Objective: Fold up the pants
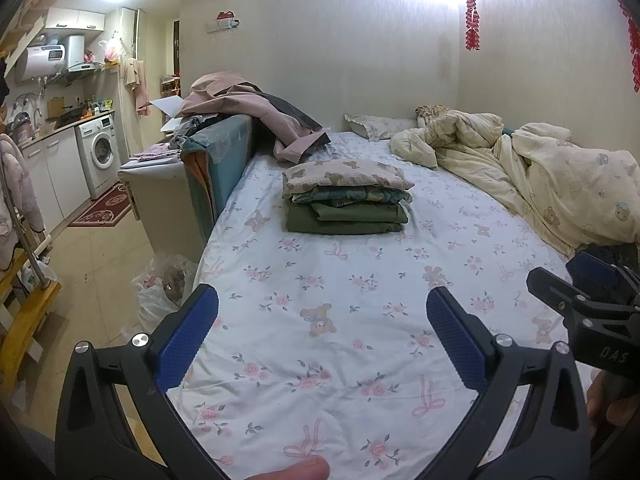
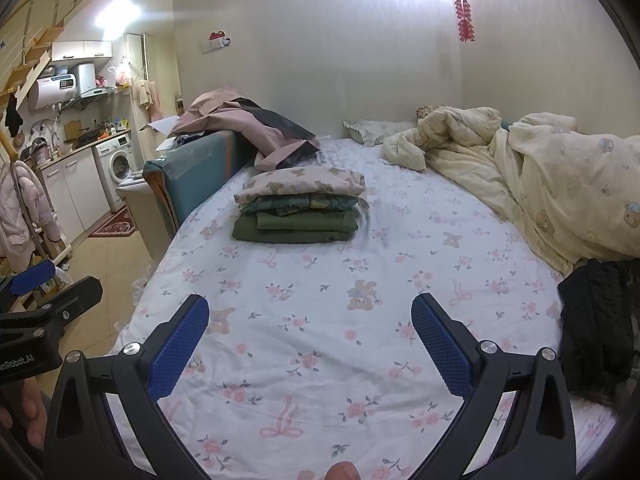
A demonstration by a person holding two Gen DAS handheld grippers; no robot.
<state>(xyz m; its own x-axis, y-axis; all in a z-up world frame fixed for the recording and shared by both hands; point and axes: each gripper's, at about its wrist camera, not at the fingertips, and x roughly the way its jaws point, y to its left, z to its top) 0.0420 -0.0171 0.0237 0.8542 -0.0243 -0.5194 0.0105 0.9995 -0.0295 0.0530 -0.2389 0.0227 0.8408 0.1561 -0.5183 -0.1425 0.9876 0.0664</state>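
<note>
Right wrist view showed our right gripper (image 2: pixel 310 330) and left gripper (image 1: pixel 322 322) spread wide, empty. We judged the dark pants (image 2: pixel 596 320), right of the folded stack (image 2: pixel 298 208), should be gripped at the waistband.

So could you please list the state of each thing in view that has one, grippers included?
Left gripper: open, empty, above the sheet.
Right gripper: open, empty, above the sheet.
Stack: folded, neat, on the bed.
Dark garment: unfolded, crumpled at the bed's right edge.
Duvet: rumpled, pushed aside.
Pink cloth: unfolded, draped over the teal headboard.
Sheet: spread, slightly wrinkled.
</note>
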